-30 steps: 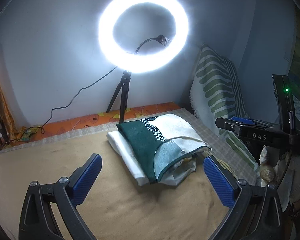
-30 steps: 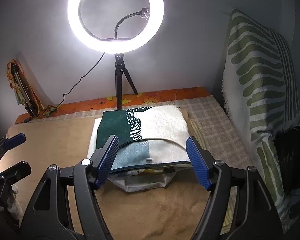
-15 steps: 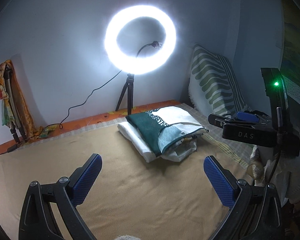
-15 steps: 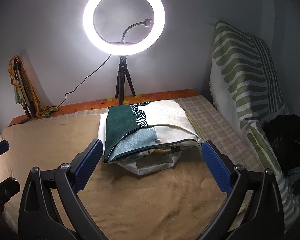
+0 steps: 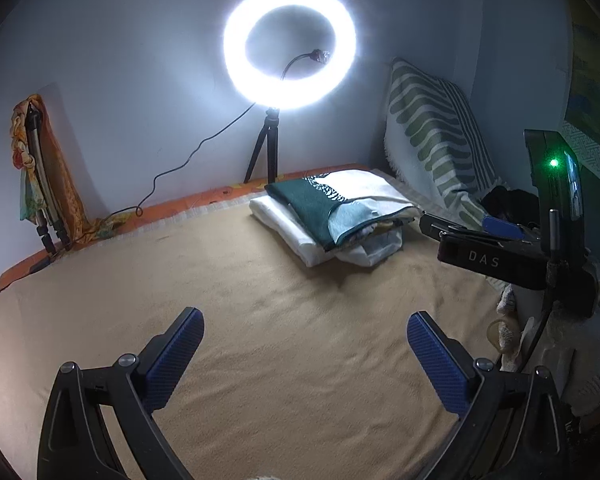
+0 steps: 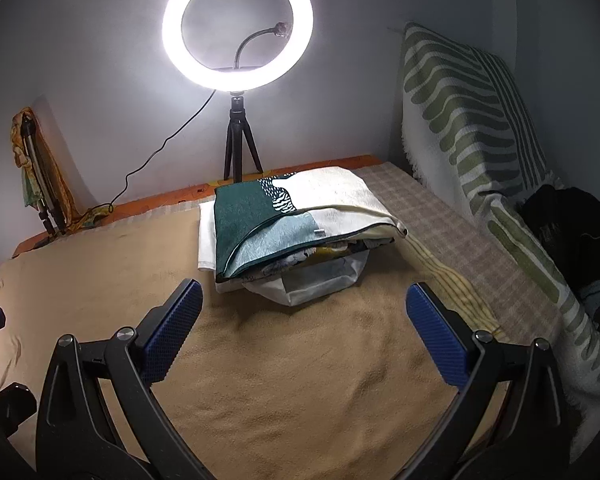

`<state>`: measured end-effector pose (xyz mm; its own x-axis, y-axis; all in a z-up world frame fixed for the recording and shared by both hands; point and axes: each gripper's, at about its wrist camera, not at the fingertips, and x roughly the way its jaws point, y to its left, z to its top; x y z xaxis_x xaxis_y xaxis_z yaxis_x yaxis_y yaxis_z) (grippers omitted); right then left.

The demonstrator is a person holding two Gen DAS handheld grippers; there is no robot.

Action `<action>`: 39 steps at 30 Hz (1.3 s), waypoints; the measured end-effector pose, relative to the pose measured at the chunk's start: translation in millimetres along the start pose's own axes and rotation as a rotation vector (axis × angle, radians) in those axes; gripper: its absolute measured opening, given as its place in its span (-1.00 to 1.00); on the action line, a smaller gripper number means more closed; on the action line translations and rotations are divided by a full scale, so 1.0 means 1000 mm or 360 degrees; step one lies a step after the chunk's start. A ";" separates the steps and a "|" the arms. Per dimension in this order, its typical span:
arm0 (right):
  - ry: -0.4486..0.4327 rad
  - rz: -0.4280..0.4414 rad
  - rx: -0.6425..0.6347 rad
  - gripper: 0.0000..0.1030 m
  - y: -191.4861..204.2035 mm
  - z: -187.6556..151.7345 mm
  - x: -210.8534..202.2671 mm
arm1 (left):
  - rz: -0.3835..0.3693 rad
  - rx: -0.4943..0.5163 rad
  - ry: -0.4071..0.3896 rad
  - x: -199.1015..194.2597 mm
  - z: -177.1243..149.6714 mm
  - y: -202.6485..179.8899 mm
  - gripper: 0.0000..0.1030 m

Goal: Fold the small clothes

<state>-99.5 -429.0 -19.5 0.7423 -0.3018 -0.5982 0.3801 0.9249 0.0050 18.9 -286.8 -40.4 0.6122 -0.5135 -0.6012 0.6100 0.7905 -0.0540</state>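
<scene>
A stack of folded clothes (image 5: pixel 332 212) lies at the far side of the tan blanket (image 5: pixel 260 320), with a green, teal and cream piece on top and white cloth beneath. It also shows in the right wrist view (image 6: pixel 296 224). My left gripper (image 5: pixel 304 356) is open and empty, well back from the stack. My right gripper (image 6: pixel 304 340) is open and empty, a little in front of the stack. The right gripper's body (image 5: pixel 496 256) shows at the right of the left wrist view.
A lit ring light on a tripod (image 6: pixel 238 28) stands behind the stack against the wall, its cable trailing left. A green-striped cushion (image 6: pixel 476 120) leans at the right, with dark clothing (image 6: pixel 572 224) beside it. Orange cloth and a folded tripod (image 5: pixel 40 160) lean at the left.
Both grippers have pulled back from the stack, which now looks farther away. The right gripper's jaws have opened wider. The stack has not moved.
</scene>
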 end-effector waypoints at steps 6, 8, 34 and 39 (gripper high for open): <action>0.0029 0.0001 0.0086 1.00 -0.005 -0.015 0.007 | 0.0034 0.0030 -0.0025 -0.008 -0.015 0.001 0.99; 0.0043 0.0004 0.0094 1.00 -0.005 -0.018 0.012 | 0.0035 0.0043 -0.0029 -0.009 -0.017 0.001 0.99; 0.0094 -0.0019 0.0125 1.00 -0.006 -0.025 0.033 | 0.0095 0.0078 0.0001 -0.002 -0.032 0.007 0.99; 0.0098 -0.0008 0.0121 1.00 -0.006 -0.024 0.034 | 0.0093 0.0076 0.0003 -0.002 -0.032 0.007 0.99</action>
<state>-89.7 -438.8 -59.3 0.7058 -0.2892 -0.6467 0.4260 0.9027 0.0613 6.0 -269.7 -65.1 0.6466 -0.4663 -0.6038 0.5965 0.8024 0.0192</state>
